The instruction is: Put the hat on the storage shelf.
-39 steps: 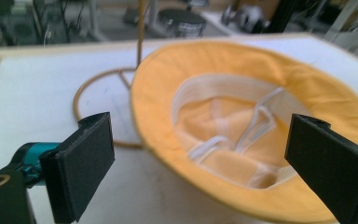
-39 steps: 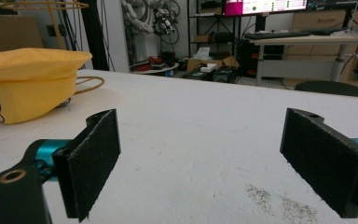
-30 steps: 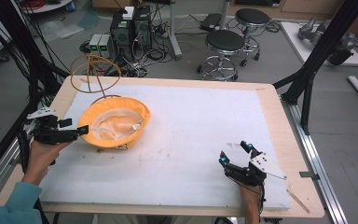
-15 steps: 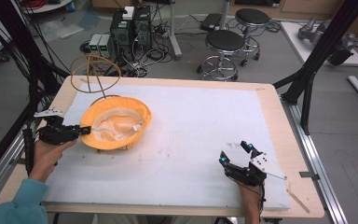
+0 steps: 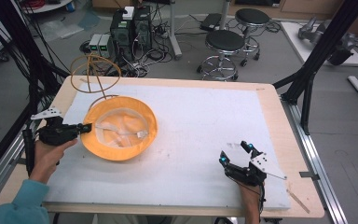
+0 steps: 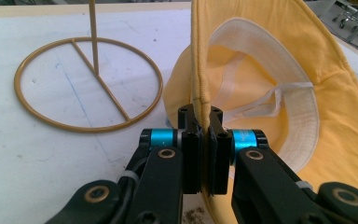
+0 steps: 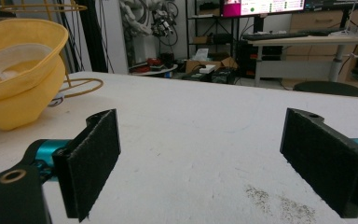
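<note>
A: Left tongs [image 6: 204, 135]: jaws pressed together on the brim of the yellow hat [image 6: 270, 93], which lifts that edge upright.

B: Right tongs [image 7: 200, 158]?

A: Jaws wide apart, nothing between them, low over the white bench [image 5: 205, 126] near its front right.

B: Hat position?

A: Upturned, pale lining showing, on the bench's left part, well apart from the right tongs. A gold wire stand [image 6: 88, 84] sits just beside it.
</note>
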A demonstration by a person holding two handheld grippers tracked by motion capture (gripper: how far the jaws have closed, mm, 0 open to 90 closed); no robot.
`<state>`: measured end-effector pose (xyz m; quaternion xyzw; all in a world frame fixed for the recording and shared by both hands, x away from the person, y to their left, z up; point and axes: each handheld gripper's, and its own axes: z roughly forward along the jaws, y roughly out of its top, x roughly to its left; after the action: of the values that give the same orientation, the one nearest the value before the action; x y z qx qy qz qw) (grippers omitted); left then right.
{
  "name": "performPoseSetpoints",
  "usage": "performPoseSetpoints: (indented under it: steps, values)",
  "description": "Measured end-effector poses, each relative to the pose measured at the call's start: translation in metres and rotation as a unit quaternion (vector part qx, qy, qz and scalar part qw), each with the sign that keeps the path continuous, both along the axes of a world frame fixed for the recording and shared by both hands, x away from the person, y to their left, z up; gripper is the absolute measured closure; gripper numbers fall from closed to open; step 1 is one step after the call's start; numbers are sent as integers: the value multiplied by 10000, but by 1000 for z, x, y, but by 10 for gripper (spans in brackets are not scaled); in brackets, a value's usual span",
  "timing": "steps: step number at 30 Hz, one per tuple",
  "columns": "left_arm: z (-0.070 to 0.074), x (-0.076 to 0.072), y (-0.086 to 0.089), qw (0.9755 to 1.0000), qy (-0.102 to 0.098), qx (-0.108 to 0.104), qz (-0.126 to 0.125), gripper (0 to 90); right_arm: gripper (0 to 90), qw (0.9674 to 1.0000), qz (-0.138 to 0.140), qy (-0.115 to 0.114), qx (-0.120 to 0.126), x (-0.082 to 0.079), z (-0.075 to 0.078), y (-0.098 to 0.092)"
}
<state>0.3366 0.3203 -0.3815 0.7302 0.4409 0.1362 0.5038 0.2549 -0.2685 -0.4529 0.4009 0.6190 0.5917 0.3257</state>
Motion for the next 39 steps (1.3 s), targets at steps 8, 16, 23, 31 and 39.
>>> performPoseSetpoints:
  steps: [8,16,23,31,39]
  values:
    - [24,-8,-8,9987,-471,4,-182,867,110,10000,0,5,1,0,0,0]
    - [51,-10,-15,9959,-880,121,-166,867,110,10000,-6,-27,-11,0,0,0]
    - [67,-15,-21,9891,-1344,596,-41,867,110,10000,5,-26,-12,0,0,-1]
    - [66,-17,-16,9858,-1480,793,90,867,110,10000,1,-35,-3,0,0,-1]
    - [65,-19,-4,9856,-1413,904,211,868,110,10000,0,-38,2,1,0,-1]
